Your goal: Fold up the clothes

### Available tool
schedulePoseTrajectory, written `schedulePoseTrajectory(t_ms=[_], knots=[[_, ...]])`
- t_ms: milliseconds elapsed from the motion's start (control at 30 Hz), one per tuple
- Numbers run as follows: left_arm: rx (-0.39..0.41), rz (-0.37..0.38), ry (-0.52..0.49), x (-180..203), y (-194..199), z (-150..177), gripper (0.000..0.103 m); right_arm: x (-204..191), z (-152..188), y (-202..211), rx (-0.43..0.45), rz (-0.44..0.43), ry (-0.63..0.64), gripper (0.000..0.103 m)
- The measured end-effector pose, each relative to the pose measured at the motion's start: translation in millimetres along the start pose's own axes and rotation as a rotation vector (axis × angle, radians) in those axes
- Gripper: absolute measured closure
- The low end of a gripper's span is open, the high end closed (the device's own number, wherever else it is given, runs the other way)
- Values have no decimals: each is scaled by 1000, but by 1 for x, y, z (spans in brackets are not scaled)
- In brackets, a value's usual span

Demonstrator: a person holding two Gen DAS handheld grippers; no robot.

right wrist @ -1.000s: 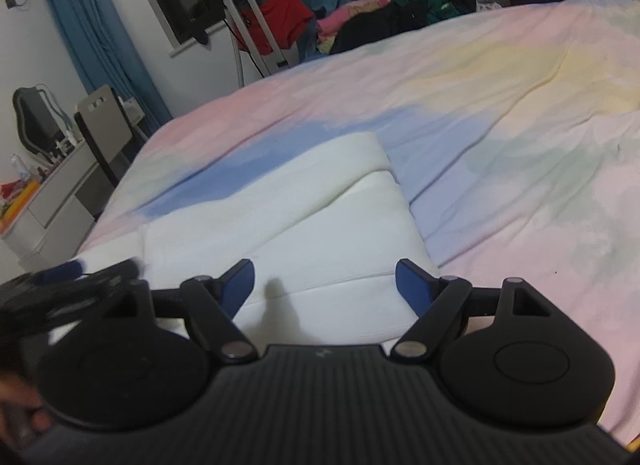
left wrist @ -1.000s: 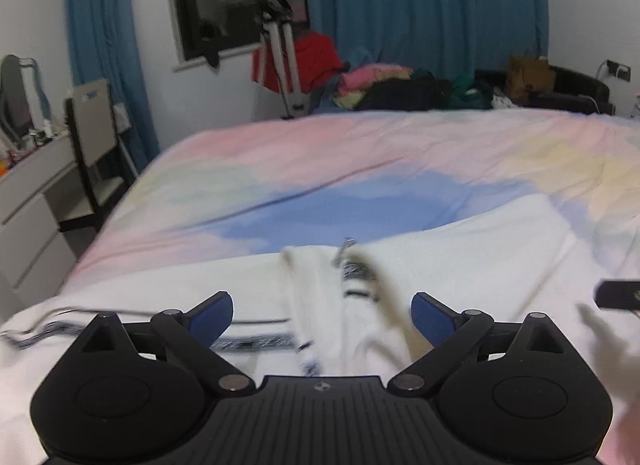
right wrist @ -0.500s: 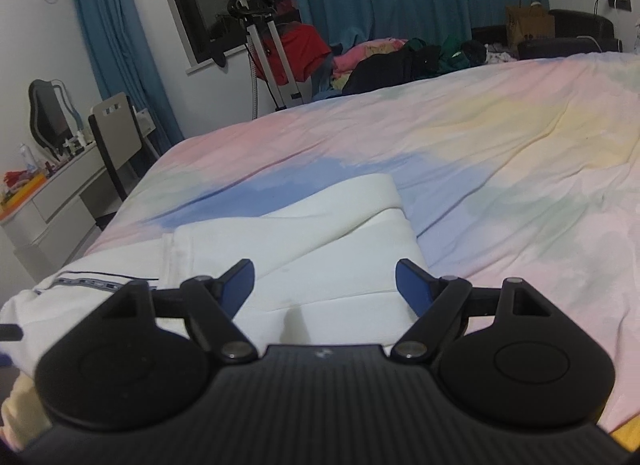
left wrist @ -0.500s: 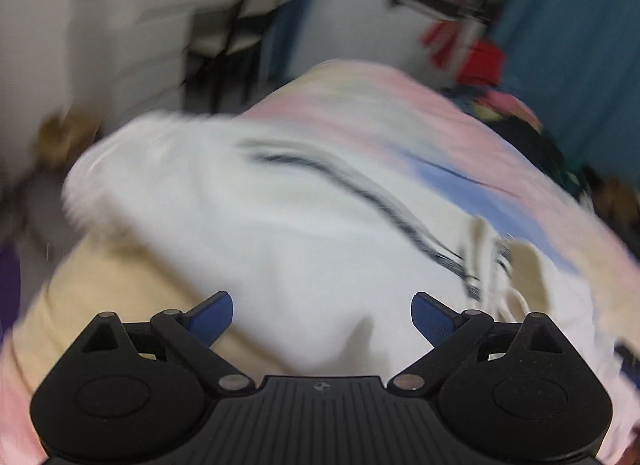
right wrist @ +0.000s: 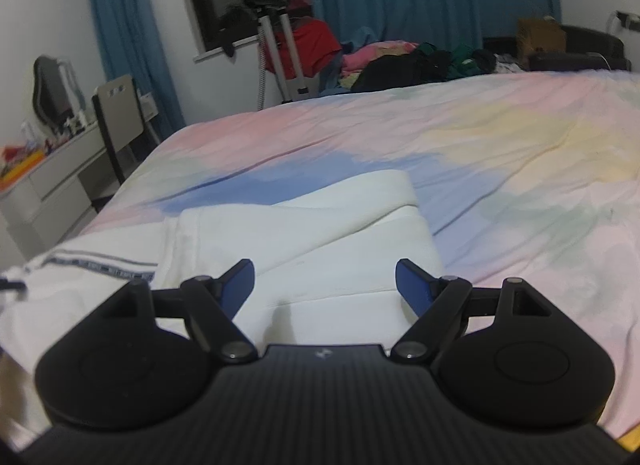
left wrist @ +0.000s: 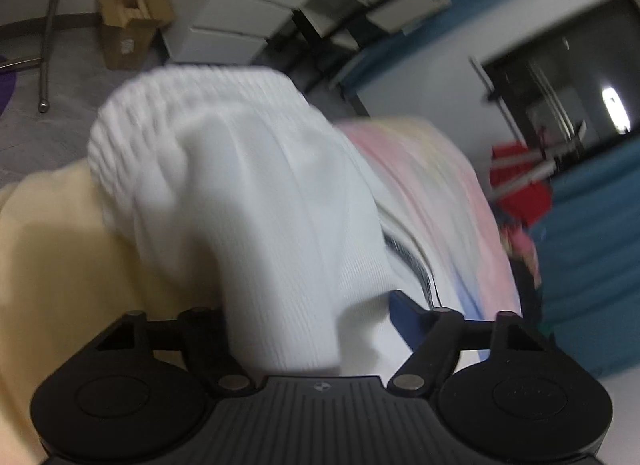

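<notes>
Left wrist view is a blur of white: the left claw (left wrist: 316, 313) has a ribbed, cuffed end of the white garment (left wrist: 240, 193) bunched between its fingers, cloth draping over the left one and hiding it, the blue pad of the right finger peeking out just beside the fabric. Whether the jaws are actually clamped on it, I cannot tell from here; the picture is smeared and the cloth covers the gap. That cuffed end sits at the near left edge of the bed (left wrist: 436, 193), hanging out over the yellow sheet side with the floor and a cardboard box (left wrist: 128, 37) beyond.

Over on the right wrist view, things are calm. The right claw (right wrist: 325, 285) hovers with its jaws spread wide and nothing between them, just above the folded white bulk of the same garment (right wrist: 320, 225). That part lies near the front edge of the pastel bed cover (right wrist: 500, 153), already doubled over itself, with a striped dark trim band (right wrist: 100, 265) running off to the left.

So my read: the fold is mid-way, with the body stacked and the left-hand end the loose piece to bring in. The next move, I'd say, calls for a sure pinch on that cuff, then a carry rightward across the stack, laid flat so the edges line up. The right claw looks well placed to pin the folded part down while that happens.
</notes>
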State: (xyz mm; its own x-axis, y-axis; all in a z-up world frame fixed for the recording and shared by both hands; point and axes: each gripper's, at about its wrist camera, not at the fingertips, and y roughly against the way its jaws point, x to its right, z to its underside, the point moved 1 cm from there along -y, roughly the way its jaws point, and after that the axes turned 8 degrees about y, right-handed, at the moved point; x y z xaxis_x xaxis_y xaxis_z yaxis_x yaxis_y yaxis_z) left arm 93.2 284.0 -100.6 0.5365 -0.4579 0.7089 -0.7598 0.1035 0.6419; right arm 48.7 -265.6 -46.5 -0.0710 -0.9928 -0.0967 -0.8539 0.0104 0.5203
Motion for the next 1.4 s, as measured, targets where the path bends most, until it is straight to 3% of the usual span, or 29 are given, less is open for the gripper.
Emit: schedulePoseTrajectory(t_ms=[100,167,200,300,467,600,833,1100,1233,1400], knots=[[58,-13,-15,-5,2,-8,44,-6,8,-15,-53,-3,30,23],[93,-22,-50,0,5,-5,61,-7,17,-30,-121,-12,24,23],[109,-22,-73,4,8,-1,73,-7,21,-37,-151,-14,22,22],[185,-29,-212,32,15,12,83,-11,23,-42,-152,4,48,22],[320,12,-395,86,59,59,85,-4,8,-22,-96,-4,13,24],[364,73,-398,132,92,99,85,17,-4,-2,-46,27,-54,24],[487,167,-545,230,127,215,87,67,-21,21,25,61,-207,24],[485,314,-773,309,100,400,87,142,-27,44,118,119,-402,24],[470,340,-979,307,61,502,87,176,-25,56,188,132,-477,22],[196,253,-1111,290,-2,576,81,209,-13,48,213,67,-582,22]])
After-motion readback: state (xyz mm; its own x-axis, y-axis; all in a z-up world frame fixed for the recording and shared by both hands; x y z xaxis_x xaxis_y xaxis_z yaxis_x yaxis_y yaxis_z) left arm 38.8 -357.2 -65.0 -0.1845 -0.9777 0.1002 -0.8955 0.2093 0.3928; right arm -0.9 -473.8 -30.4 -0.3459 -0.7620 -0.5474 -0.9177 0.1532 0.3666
